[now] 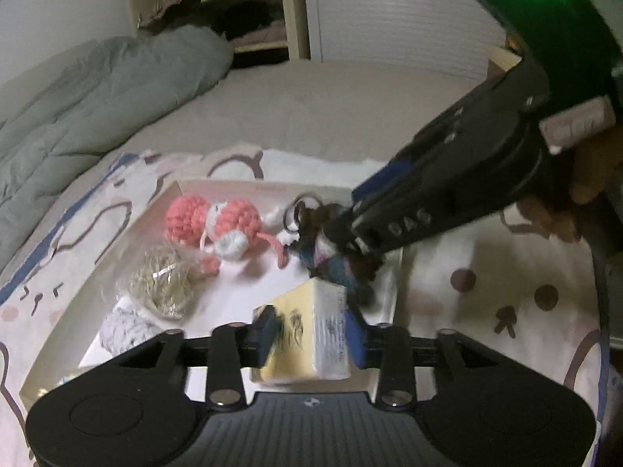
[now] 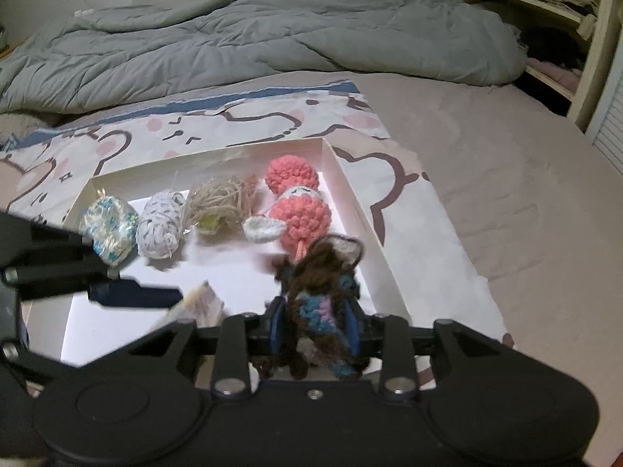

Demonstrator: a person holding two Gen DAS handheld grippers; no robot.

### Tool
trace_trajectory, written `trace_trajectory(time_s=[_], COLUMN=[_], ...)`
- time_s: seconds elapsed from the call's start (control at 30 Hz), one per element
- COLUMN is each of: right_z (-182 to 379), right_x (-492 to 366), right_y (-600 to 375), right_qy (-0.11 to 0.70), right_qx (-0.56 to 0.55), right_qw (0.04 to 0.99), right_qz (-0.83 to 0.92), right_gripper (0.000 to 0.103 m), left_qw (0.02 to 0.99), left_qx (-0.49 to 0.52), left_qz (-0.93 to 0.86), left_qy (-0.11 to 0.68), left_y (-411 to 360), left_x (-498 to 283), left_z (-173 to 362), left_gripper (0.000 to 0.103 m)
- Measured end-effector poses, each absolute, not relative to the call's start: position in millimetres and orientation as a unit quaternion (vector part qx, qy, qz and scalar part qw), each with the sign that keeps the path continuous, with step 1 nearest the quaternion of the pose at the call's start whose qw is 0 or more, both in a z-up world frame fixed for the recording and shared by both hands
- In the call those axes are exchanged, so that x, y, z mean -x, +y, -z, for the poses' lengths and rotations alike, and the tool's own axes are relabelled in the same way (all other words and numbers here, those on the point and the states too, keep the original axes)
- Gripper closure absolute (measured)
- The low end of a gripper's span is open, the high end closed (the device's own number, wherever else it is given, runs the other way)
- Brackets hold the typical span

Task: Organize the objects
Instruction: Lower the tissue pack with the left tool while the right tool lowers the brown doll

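My left gripper (image 1: 311, 334) is shut on a small yellow and white packet (image 1: 303, 323), held tilted just over the near part of a shallow white box (image 1: 153, 210). My right gripper (image 2: 316, 327) is shut on a brown, blue and pink crochet keychain (image 2: 315, 284) at the box's right side. It reaches in from the right in the left wrist view, the keychain (image 1: 331, 260) and its metal ring hanging at the fingertips. Inside the box (image 2: 350, 194) lie a pink and white crochet toy (image 2: 300, 202), a beige twine bundle (image 2: 222, 202), a white speckled yarn ball (image 2: 161, 225) and a blue-white one (image 2: 111, 229).
The box rests on a cartoon-print cloth (image 2: 241, 116) spread over a beige bed (image 2: 506, 194). A rumpled grey duvet (image 2: 272, 35) lies behind it. Shelves with clothes (image 2: 553, 39) and a slatted door (image 1: 389, 15) stand beyond the bed. A hand (image 1: 584, 186) holds the right gripper.
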State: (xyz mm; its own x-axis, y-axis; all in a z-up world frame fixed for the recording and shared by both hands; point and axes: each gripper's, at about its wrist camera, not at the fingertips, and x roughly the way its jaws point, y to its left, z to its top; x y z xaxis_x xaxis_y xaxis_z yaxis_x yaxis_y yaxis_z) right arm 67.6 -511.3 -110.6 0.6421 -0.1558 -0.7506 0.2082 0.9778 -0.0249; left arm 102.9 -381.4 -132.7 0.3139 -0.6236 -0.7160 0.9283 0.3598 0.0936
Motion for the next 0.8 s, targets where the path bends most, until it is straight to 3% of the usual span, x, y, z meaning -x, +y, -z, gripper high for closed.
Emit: trace_trajectory(time_s=[0.07,0.13,0.8], right_z=[109,108,74], right_x=[-68,-67,-52], right_y=[-513,-515,-501], right_qy=[0.413,0.412,0.380], right_qx=[-0.039,-0.048,-0.064], right_qw=[0.903,0.903,0.915], right_qz=[0.107,0.109,0.117], right_gripper=[0.060,0.059,0.059], left_qw=[0.769,0.771,0.811], left_qx=[-0.248,-0.238,-0.158], left_qz=[0.501,0.498,0.461], left_qy=[0.309,0.317,0.323], left_y=[-380,-379,-346], left_x=[-106,-109,-110], left_z=[132,131,92], left_gripper=[0.053,0.049,0.045])
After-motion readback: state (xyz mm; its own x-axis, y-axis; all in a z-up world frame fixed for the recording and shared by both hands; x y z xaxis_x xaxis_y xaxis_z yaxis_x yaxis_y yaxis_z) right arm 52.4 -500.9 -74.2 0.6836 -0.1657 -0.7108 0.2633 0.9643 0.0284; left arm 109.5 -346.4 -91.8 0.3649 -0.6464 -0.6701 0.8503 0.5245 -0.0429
